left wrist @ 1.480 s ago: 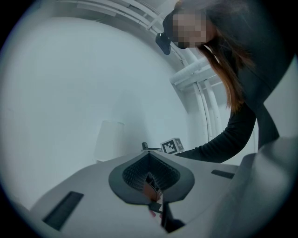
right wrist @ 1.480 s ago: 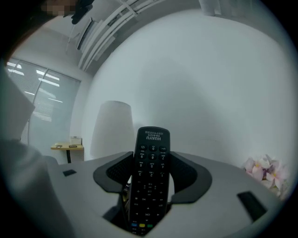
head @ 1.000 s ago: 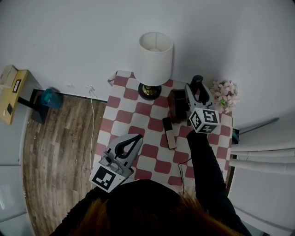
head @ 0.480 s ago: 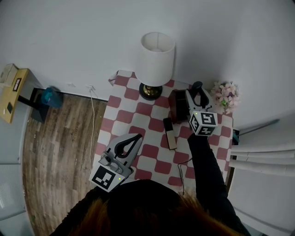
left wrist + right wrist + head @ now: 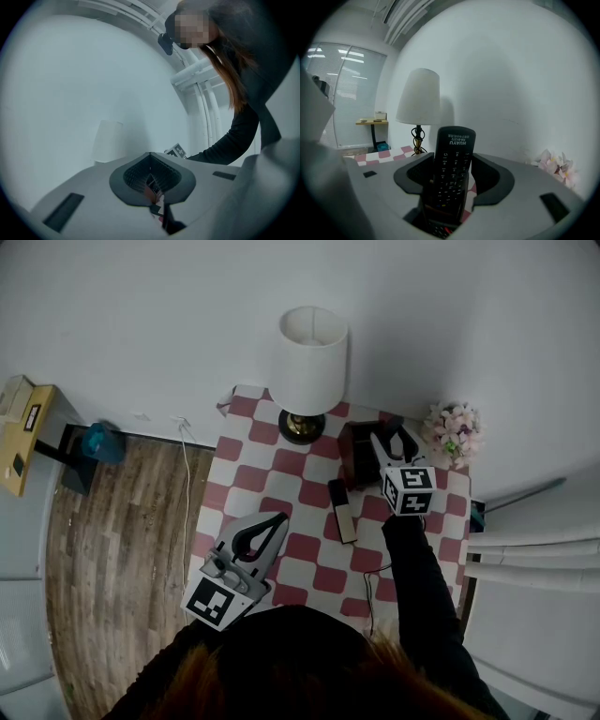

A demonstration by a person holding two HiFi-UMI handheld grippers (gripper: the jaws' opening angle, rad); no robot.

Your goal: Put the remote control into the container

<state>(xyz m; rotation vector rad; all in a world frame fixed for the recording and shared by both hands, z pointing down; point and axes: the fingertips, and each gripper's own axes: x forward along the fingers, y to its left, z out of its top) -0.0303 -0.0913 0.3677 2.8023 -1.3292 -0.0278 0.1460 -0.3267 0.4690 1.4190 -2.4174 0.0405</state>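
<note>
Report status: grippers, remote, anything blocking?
Left gripper shut, empty. Right gripper shut on remote control, at the container. Second remote lies on tablecloth, not blocking.

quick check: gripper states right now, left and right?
Left gripper: closed, nothing held.
Right gripper: closed on the black remote control, which stands upright between its jaws.
</note>
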